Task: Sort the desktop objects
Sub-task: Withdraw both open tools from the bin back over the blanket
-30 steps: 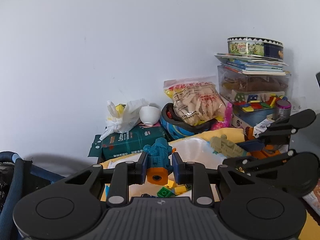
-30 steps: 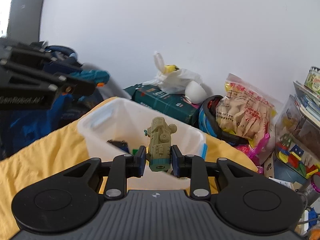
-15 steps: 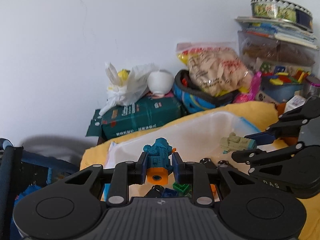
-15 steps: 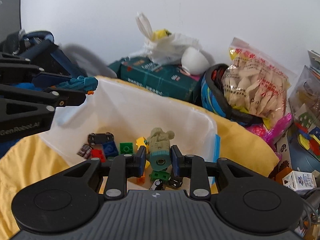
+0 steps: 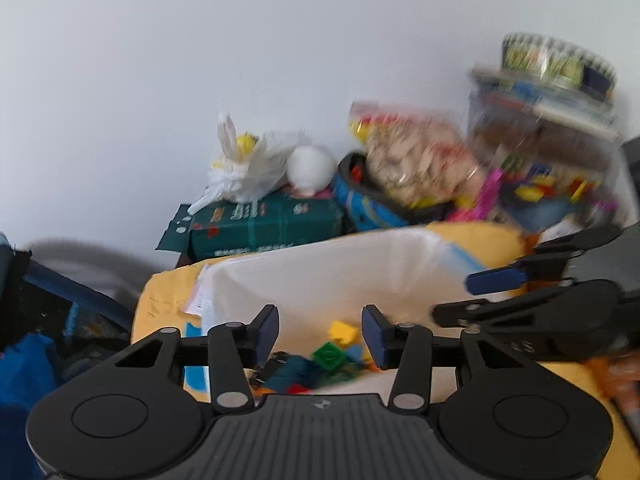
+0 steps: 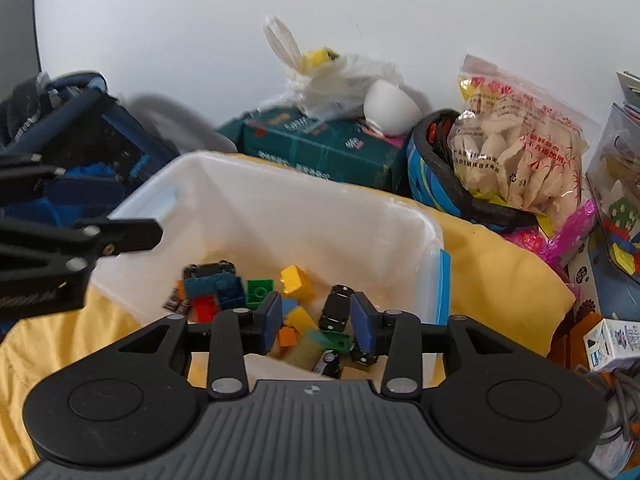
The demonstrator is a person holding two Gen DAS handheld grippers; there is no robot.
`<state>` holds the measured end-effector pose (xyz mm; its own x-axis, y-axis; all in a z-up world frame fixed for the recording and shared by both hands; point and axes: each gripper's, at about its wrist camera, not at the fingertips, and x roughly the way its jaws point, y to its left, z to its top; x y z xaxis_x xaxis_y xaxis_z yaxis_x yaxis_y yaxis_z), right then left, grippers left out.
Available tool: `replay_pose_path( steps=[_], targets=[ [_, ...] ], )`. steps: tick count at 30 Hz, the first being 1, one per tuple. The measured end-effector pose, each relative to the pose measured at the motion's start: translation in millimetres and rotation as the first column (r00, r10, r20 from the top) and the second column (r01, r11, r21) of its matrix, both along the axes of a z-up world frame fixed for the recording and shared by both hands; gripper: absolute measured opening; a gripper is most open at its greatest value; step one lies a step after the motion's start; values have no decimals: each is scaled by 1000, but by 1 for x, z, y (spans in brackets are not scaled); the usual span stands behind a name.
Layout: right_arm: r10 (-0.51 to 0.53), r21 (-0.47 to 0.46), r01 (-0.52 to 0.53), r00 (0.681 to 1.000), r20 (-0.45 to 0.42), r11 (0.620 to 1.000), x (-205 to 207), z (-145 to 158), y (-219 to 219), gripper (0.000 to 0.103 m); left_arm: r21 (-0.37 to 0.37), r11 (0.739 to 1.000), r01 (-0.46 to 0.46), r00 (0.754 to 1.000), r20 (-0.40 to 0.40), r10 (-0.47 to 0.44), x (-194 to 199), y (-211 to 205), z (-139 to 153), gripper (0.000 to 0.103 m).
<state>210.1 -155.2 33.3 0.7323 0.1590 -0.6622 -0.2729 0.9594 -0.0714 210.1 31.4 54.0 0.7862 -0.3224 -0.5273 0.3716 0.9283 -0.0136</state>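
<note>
Hovering above the white bin [image 6: 224, 184] at frame centre, the left gripper [image 5: 320, 330] and right gripper [image 6: 314, 322] both have jaws apart, holding nothing; coloured blocks [image 6: 296, 278] and toy cars [image 6: 338, 312] lie inside

Toy bricks [image 6: 296, 278] in the bin [image 6: 434, 240], carton [image 6: 320, 148] behind it.

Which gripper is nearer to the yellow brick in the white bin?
Right. The right gripper hangs open above the bin's near edge, the yellow brick just beyond its fingertips. The left gripper hangs open over the bin's left rim, farther off.
</note>
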Motion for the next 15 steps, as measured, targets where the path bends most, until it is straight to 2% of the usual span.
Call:
replay_pose_path(
  steps=[3, 7, 9, 12, 15],
  targets=[
    [-27, 30, 25, 997, 67, 999, -29, 2, -12, 53, -45, 999, -13, 1000, -4, 13, -41, 2, -12, 60],
    [-66, 74, 63, 997, 48, 995, -66, -17, -32, 54, -53, 999, -11, 995, -98, 6, -72, -6, -55, 60],
    [-70, 29, 69, 997, 29, 997, -85, -34, -38, 54, -23, 1000, 5, 985, -174, -9, -77, -19, -81, 60],
    [-79, -1, 79, 996, -47, 997, -108, -60, -48, 54, -1, 1000, 8, 973, -232, -8, -74, -33, -107, 60],
    [-102, 0, 102, 990, -96, 995, -124, -76, -55, 54, -22, 999, -43, 959, -283, 35, -55, -34, -122, 57]
  ],
)
